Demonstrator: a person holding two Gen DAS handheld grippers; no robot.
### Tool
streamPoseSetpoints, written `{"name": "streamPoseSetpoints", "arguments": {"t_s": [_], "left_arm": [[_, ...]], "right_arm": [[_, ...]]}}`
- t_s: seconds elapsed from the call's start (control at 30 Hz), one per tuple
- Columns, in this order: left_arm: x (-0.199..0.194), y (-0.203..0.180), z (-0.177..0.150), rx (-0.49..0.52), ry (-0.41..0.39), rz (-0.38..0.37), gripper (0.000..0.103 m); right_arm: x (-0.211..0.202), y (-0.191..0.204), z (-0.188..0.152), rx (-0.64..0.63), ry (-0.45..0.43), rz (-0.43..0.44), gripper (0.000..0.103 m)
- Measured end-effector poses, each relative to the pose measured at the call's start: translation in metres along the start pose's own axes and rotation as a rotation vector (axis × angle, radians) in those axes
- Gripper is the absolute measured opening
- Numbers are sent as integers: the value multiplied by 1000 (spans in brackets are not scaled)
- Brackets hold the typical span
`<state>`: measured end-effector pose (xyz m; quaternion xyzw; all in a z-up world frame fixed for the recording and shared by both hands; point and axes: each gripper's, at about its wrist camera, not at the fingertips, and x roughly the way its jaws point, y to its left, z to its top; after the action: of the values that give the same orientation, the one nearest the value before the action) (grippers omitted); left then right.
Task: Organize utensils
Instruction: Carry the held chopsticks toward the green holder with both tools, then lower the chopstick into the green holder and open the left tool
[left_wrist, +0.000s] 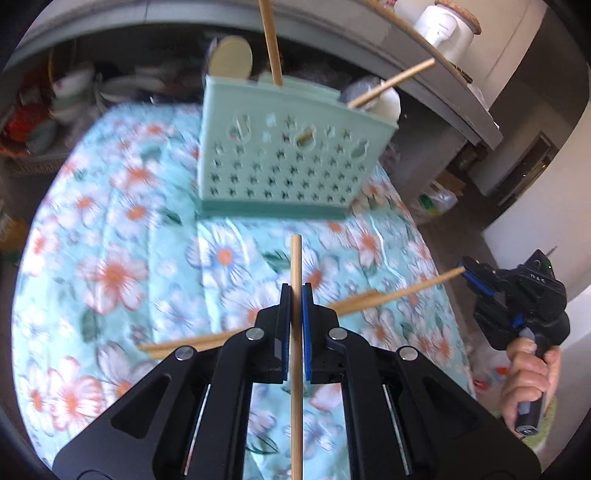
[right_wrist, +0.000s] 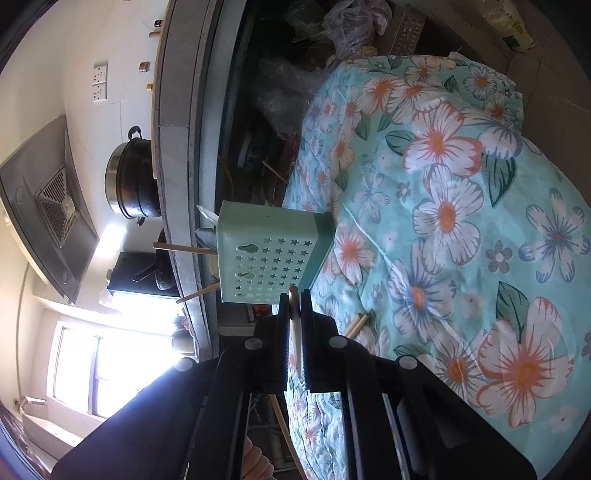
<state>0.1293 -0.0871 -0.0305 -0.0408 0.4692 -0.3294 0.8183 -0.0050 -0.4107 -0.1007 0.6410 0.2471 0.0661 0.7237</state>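
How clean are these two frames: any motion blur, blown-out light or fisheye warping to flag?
Left wrist view: motion blur smears the green utensil basket and floral cloth, while the left gripper and its chopstick stay sharp. Right wrist view: sharp cloth, but the window is blown out white, and the view is rolled sideways. Both show curved edges and dark fisheye corners.

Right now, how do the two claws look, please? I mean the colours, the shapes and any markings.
The left claw has a matte black frame with triangular cut-outs, round silver pivot pins and flat fingers lined with blue pads. The right claw is the same black build with blue pads; its body bears a small green light and faint pale lettering that is too small to read. It has a dark handle. No sleeve shows.
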Motion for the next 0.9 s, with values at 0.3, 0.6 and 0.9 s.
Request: {"name": "streamPoseSetpoints", "arguments": {"t_s": [0.3,0.6,0.9], "left_arm": [[0,3,2,-39,23,-91,4],[-20,0,33,12,-27,-115,4],[-40,-19,65,127,-197,-1,4]], "right_arm": [[-6,-7,4,15,-19,-4,6],[-6,-10,7,22,-25,-9,6],[-9,-14,10,35,-39,-13,6]]}}
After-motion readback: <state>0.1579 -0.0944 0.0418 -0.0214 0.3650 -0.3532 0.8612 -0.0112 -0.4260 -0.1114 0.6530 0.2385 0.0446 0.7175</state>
